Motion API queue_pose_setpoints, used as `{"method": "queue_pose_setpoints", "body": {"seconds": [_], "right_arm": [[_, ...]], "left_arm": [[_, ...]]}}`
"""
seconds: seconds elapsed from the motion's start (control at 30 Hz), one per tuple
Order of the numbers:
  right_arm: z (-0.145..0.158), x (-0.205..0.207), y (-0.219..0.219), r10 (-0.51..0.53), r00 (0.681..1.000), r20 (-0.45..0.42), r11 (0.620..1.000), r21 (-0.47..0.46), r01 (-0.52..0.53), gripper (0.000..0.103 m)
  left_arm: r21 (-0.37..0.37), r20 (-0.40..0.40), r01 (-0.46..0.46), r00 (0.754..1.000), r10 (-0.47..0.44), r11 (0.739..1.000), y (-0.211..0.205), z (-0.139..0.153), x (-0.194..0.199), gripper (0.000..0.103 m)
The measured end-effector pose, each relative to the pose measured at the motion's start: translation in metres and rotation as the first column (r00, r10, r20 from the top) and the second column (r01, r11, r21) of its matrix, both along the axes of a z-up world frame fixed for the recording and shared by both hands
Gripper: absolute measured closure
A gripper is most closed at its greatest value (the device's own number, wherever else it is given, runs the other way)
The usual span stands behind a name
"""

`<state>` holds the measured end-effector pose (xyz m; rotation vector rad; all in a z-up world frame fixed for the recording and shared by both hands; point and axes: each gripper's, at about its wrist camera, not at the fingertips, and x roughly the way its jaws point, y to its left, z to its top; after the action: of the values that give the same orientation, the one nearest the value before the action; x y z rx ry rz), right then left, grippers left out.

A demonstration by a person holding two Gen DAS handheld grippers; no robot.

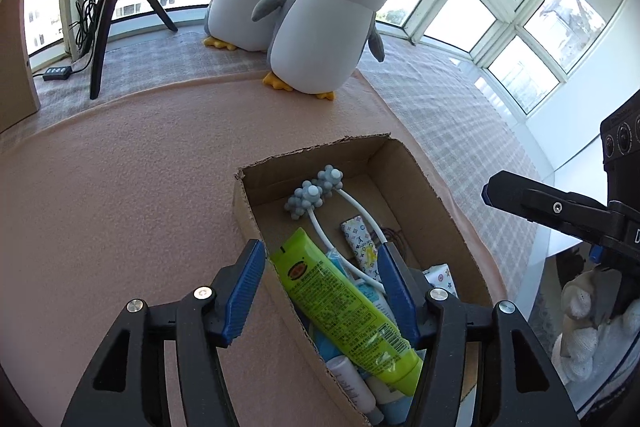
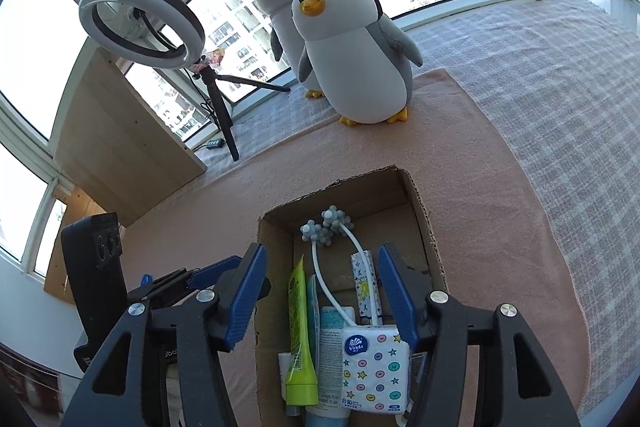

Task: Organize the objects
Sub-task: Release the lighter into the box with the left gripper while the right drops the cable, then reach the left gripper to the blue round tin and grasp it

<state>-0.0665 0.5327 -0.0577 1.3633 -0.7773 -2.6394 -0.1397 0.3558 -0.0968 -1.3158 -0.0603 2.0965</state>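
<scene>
Cardboard box, open-topped, is sitting on the pink cloth toward its near edge, and is holding the sorted toiletries.

Green tube: is lying in the box against its left wall, long axis running from near edge to far wall, cap end nearest the cameras, crimped end pointing toward the far wall and riding up close to the rim.

Tissue pack: is resting at the near right of the box, beside the tube.

White massager: its knobbed heads are lying at the far wall.

Left gripper: is hanging spread wide over the tube, gripping nothing. Right gripper: is likewise gaping over the box, empty.

Risks: one finger of the left gripper is straddling the left wall, so lowering or closing could snag the cardboard and drag or tip the box; the raised tube end could be knocked over the rim.
</scene>
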Motion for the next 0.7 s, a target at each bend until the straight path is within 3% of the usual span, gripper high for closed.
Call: {"method": "queue_pose_setpoints", "body": {"seconds": [0.23, 0.43, 0.7], "right_arm": [[0.004, 0.012, -0.042, 0.009, 1.0, -0.001, 0.997, 0.075, -0.009, 0.044], [0.005, 0.022, -0.093, 0.035, 0.999, 0.005, 0.987, 0.157, -0.036, 0.039], [0.002, 0.03, -0.16, 0.062, 0.998, 0.018, 0.967, 0.246, -0.065, 0.033]], "left_arm": [[-0.048, -0.053, -0.063, 0.997, 0.061, 0.997, -0.065, 0.011, 0.012, 0.04], [-0.096, -0.077, -0.167, 0.984, 0.16, 0.981, -0.151, 0.012, 0.016, 0.037], [-0.156, -0.061, -0.351, 0.936, 0.345, 0.923, -0.285, -0.006, 0.01, 0.036]]}}
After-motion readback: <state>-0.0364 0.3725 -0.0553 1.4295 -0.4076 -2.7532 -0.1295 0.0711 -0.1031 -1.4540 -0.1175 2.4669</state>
